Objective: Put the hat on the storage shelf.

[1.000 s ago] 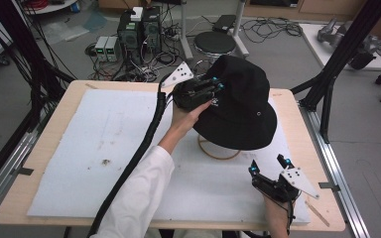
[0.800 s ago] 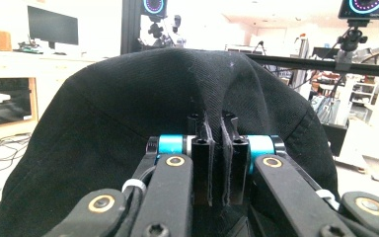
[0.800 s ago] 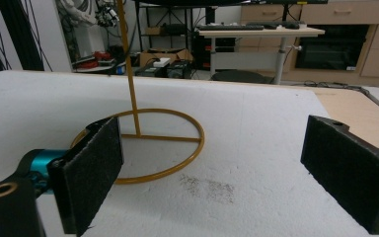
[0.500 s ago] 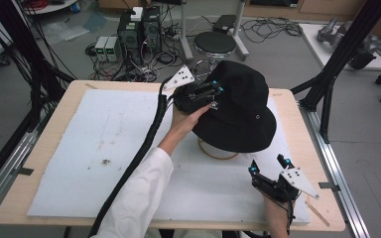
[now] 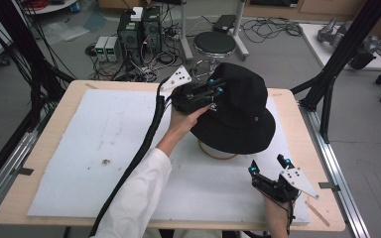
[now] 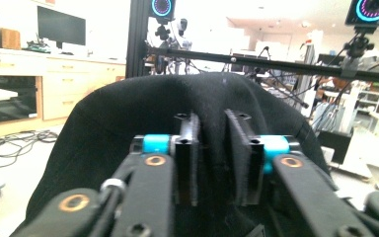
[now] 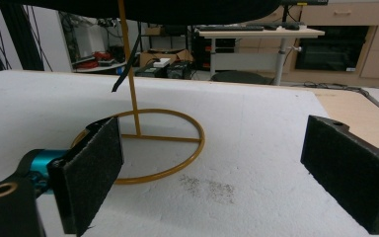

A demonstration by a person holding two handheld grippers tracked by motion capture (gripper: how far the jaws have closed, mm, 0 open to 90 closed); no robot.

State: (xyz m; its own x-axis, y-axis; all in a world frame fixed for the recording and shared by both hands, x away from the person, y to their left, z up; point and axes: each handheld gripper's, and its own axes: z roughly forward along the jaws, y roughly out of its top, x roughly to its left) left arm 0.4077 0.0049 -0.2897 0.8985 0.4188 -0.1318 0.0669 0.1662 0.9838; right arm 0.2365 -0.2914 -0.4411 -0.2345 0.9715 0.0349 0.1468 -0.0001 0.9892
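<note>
- High view: black bucket hat (image 5: 238, 111) perched on a yellow wire stand (image 5: 217, 152), toward the far right part of the white foam mat (image 5: 94, 148) covering the wooden table (image 5: 54, 106). Left gripper (image 5: 217, 88) right up against the crown on its left side, jaws just been opening a bit, cable (image 5: 146, 144) trailing back along the white sleeve (image 5: 139, 198). Right gripper (image 5: 268, 166) parked near the table's front right edge, well apart from the hat, jaws spread, nothing in them.
- Left gripper view: jaws narrow but parted, a slim gap showing between the two black pads (image 6: 188, 158). Hat (image 6: 128, 128) looming just behind and around them, crown fabric humped up ahead. Can't tell for sure whether any cloth still sits in the gap; pads don't look pressed together on it.
- Right gripper view: pads (image 7: 91, 173) standing wide, bare mat (image 7: 256, 148) between them. Stand's round base ring (image 7: 168, 170) lying flat on the mat just past the left-hand pad, thin upright rod (image 7: 131, 74) rising from it into the underside of the hat brim (image 7: 177, 11) at the top edge. Small dark strap (image 7: 123, 74) dangling beside the rod. Greyish smudge (image 7: 207, 187) on the mat near the ring.
</note>
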